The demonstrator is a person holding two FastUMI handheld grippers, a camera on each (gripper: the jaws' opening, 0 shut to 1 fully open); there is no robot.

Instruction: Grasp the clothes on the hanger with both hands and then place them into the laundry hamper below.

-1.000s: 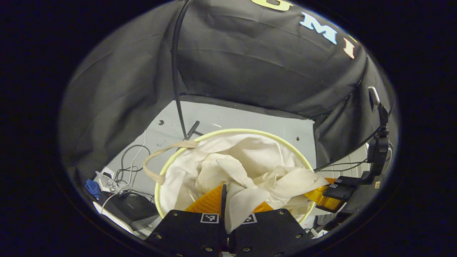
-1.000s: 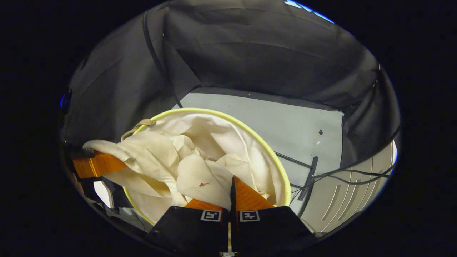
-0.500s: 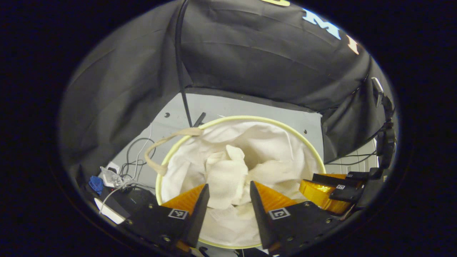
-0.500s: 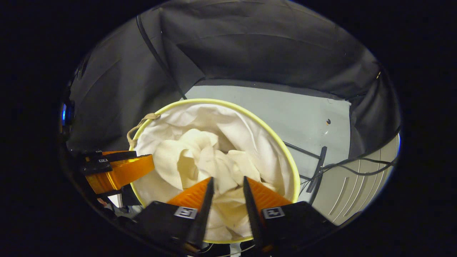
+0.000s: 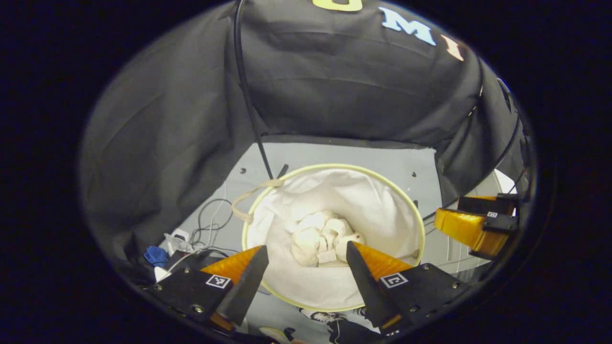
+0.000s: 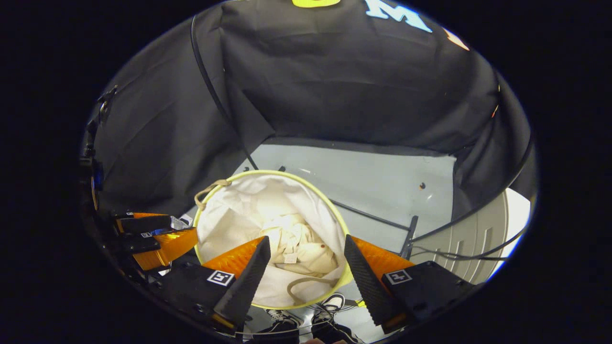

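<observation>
The cream clothes (image 5: pixel 321 237) lie crumpled at the bottom of the round white laundry hamper (image 5: pixel 399 196) with its pale yellow rim. In the right gripper view the same clothes (image 6: pixel 296 246) rest inside the hamper (image 6: pixel 330 203). My left gripper (image 5: pixel 306 274) hangs open above the hamper's near side, holding nothing. My right gripper (image 6: pixel 306 267) is open too, above the hamper's near rim. In the left gripper view the right gripper (image 5: pixel 473 224) hovers beside the hamper's right side; the left gripper (image 6: pixel 153 236) appears in the right gripper view.
The hamper stands on a grey floor (image 6: pixel 382 177) enclosed by black cloth walls. A black stand pole (image 5: pixel 248 100) rises behind the hamper, with its base bars (image 6: pixel 377 220) on the floor. Loose cables (image 5: pixel 210 224) and small items lie left. A person's shoes (image 6: pixel 306 315) stand below the rim.
Both grippers opened and let go of the clothes, which dropped to the hamper's bottom. Both grippers then rose away, so the hamper looks smaller and lower.
</observation>
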